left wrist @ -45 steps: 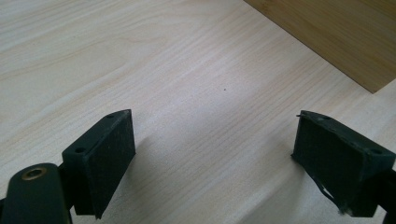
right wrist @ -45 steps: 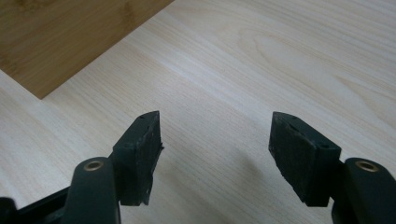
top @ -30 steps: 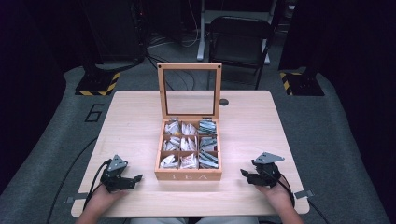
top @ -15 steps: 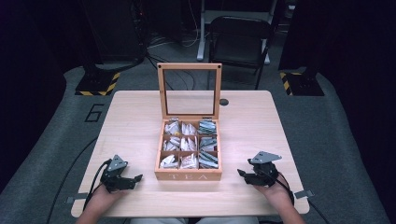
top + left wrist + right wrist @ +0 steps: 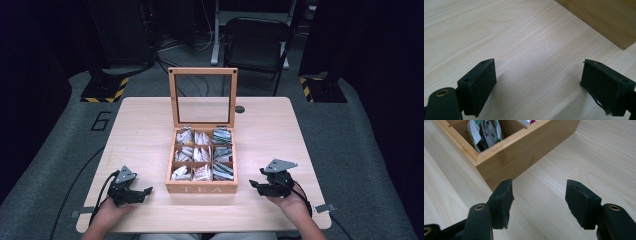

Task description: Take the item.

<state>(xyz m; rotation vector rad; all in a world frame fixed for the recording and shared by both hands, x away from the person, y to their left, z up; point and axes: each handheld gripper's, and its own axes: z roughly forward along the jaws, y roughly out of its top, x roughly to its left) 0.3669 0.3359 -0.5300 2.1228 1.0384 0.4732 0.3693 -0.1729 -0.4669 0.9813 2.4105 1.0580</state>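
Centrally on the pale wooden desk [image 5: 140,130] sits a wooden tea box [image 5: 202,187], its glass-paned lid [image 5: 202,97] standing upright at the 12 o'clock side and the word TEA on its front wall. Nine compartments hold upright tea bags [image 5: 202,154]. The left gripper [image 5: 142,191] rests low on the desk at about 8 o'clock from the box, apart from it, held by the person's left hand [image 5: 107,212]. In the left gripper view its fingers [image 5: 480,83] stand wide apart with nothing but bare desk between them, a corner of the box at 1 o'clock. The right gripper [image 5: 256,185] lies at about 4 o'clock from the box, near its front right corner, held by the right hand [image 5: 290,202]. In the right gripper view its fingers [image 5: 581,202] are spread, holding nothing, with the box corner just ahead at 11 o'clock.
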